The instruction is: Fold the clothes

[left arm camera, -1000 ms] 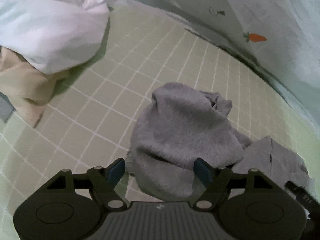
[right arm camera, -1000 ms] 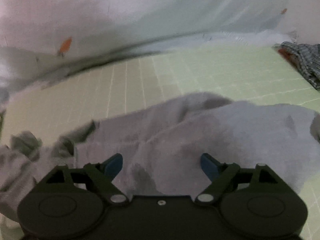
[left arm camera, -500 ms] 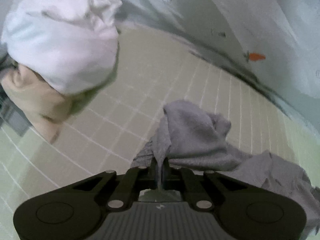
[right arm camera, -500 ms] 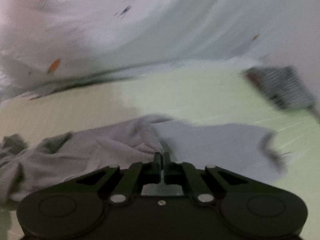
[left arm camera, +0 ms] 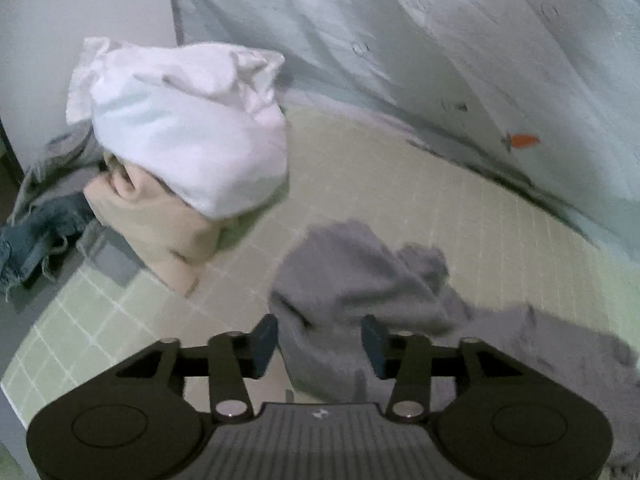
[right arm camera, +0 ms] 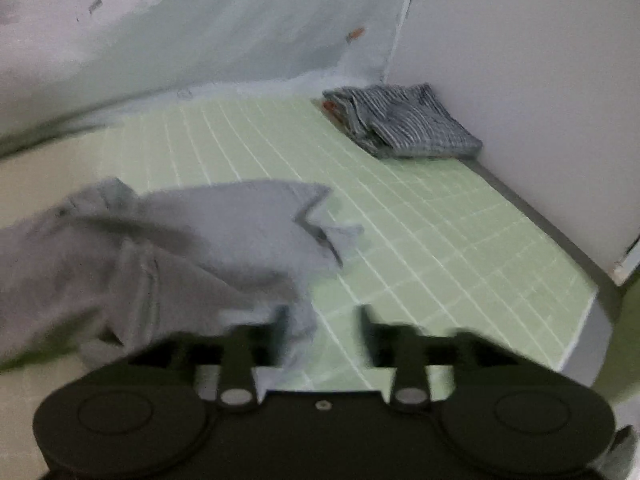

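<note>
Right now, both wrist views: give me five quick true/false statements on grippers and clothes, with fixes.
1. The left gripper is clamped on the grey garment. False: its fingers are apart, holding nothing.
2. The right gripper is open. True.
3. A folded striped garment lies in the far corner of the green checked mat. True.
4. The white garment sits on top of a beige one. True.
5. The grey garment is folded flat. False: it lies crumpled.
</note>
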Demonstrator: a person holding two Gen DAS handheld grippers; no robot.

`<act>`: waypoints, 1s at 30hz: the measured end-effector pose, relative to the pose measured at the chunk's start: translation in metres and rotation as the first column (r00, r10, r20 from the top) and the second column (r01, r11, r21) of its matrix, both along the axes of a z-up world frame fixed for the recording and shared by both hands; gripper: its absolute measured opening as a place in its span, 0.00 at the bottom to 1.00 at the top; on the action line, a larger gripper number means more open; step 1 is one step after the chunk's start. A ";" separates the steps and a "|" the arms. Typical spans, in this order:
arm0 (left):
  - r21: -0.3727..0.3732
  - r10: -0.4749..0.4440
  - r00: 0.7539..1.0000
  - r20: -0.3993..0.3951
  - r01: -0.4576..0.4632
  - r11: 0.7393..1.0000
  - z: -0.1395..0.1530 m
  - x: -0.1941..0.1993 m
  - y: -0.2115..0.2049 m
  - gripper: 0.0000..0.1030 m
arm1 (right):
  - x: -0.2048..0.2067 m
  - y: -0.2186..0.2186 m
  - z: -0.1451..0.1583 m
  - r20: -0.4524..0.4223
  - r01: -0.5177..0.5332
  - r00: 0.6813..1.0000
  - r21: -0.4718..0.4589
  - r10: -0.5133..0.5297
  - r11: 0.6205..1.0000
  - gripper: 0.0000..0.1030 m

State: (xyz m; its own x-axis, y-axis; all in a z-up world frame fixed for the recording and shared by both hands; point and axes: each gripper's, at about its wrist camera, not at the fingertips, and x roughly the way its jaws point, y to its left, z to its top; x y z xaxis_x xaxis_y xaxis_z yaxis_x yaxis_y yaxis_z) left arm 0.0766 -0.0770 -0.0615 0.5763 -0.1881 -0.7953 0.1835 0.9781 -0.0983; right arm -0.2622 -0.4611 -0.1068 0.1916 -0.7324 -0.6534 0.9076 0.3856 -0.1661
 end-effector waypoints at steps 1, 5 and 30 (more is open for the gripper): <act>0.000 -0.007 1.000 -0.007 0.007 1.000 0.000 -0.005 -0.002 0.56 | 0.007 0.000 0.002 0.011 -0.028 1.000 -0.012 0.028 1.000 0.52; -0.031 -0.006 0.993 -0.119 0.002 1.000 -0.020 -0.012 -0.016 0.66 | 0.044 -0.003 0.005 0.079 -0.146 0.986 0.008 0.145 0.989 0.66; -0.033 0.016 0.981 -0.194 -0.023 0.999 -0.085 0.099 -0.103 0.75 | 0.153 -0.067 -0.060 0.073 -0.230 0.973 0.260 0.218 0.938 0.86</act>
State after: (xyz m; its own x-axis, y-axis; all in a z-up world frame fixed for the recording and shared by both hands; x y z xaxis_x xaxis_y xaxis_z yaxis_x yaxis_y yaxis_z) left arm 0.1752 -0.1800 -0.1465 0.4161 -0.2076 -0.8853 0.1385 0.9767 -0.1639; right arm -0.1089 -0.5280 -0.1668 0.3627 -0.4682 -0.8057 0.7964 0.6047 0.0071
